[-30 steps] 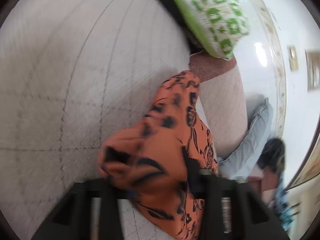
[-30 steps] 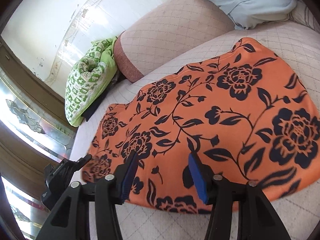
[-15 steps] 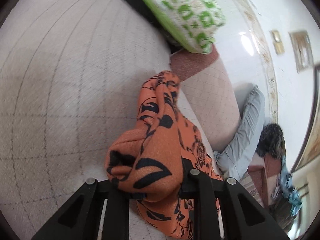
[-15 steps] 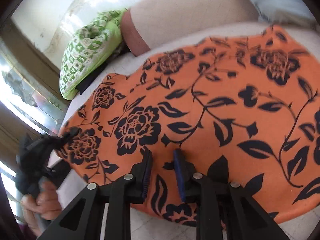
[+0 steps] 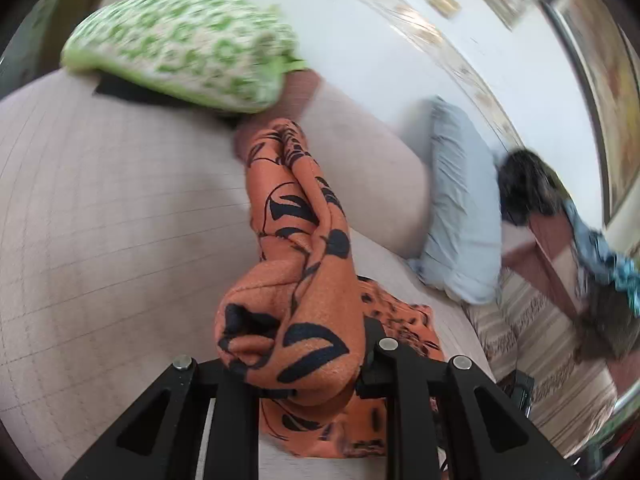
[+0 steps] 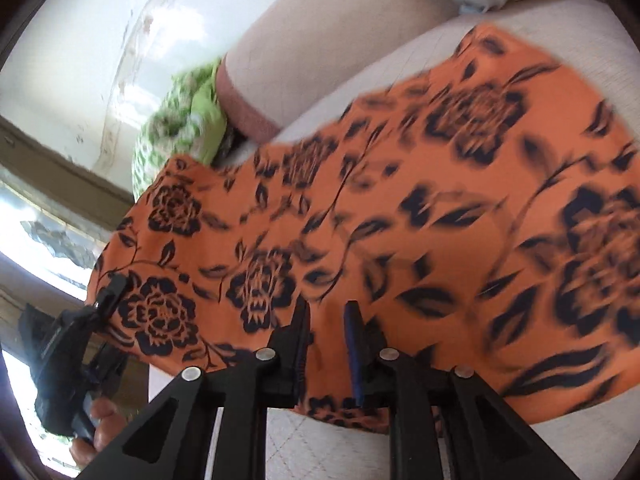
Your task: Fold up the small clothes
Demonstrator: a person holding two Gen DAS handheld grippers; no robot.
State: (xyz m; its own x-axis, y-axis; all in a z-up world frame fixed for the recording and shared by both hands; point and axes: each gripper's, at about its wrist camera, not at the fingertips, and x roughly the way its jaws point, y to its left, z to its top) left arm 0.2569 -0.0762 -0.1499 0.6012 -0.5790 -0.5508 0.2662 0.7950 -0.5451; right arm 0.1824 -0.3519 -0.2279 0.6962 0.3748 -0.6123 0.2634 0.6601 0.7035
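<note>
Cloth point(image 6: 400, 216), orange with black flowers, lies spread over the pale quilted sofa seat point(image 5: 100, 220), near edge raised; bare seat stays open left of it, up to the green-patterned cushion point(image 5: 180, 44). Left gripper point(image 5: 288, 364) is clamped on 1 bunched corner. Right gripper point(image 6: 326, 344), jaws just narrowed, pinches the near hem beside a grey pillow point(image 5: 460, 216) by the white wall point(image 5: 360, 40).

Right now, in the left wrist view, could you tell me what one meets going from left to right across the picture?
Green pillow → orange cloth → grey pillow → dark pile
</note>
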